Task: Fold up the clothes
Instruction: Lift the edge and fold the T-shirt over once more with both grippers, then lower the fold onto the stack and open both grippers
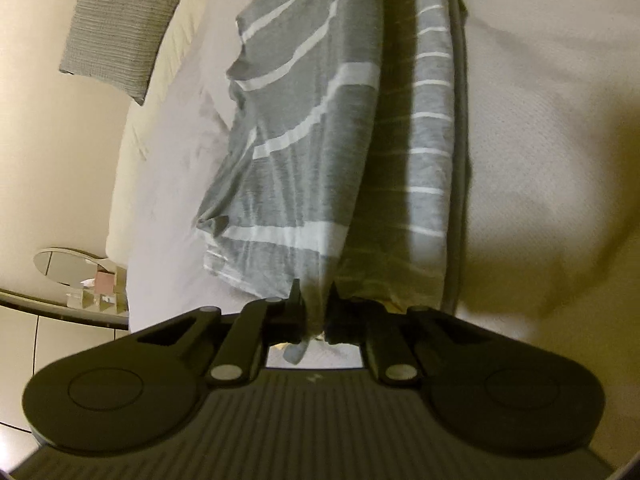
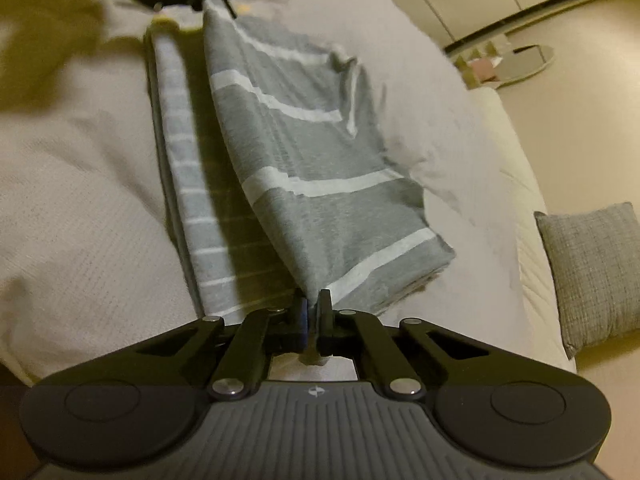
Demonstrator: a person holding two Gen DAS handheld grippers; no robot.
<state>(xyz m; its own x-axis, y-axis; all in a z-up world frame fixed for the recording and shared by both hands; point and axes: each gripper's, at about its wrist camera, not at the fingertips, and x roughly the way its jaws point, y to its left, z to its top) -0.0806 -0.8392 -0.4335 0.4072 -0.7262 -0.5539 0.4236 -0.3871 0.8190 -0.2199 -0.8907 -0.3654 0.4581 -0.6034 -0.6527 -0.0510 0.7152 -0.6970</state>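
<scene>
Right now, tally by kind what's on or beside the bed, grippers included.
Grippers: 2, left gripper and right gripper
Striped garments: 1, grey striped garment
Cushions: 1, grey cushion
Mirrors: 1, round mirror
Total: 5

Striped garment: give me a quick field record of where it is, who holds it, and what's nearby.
garment: grey striped garment, one edge lifted, the rest lying on the bed
left gripper: shut on the garment's edge
right gripper: shut on the same edge, at the opposite end
fold state: lifted layer hangs between the grippers over a flat striped layer
nearby: grey cushion at the bed's edge; round mirror on the floor
</scene>
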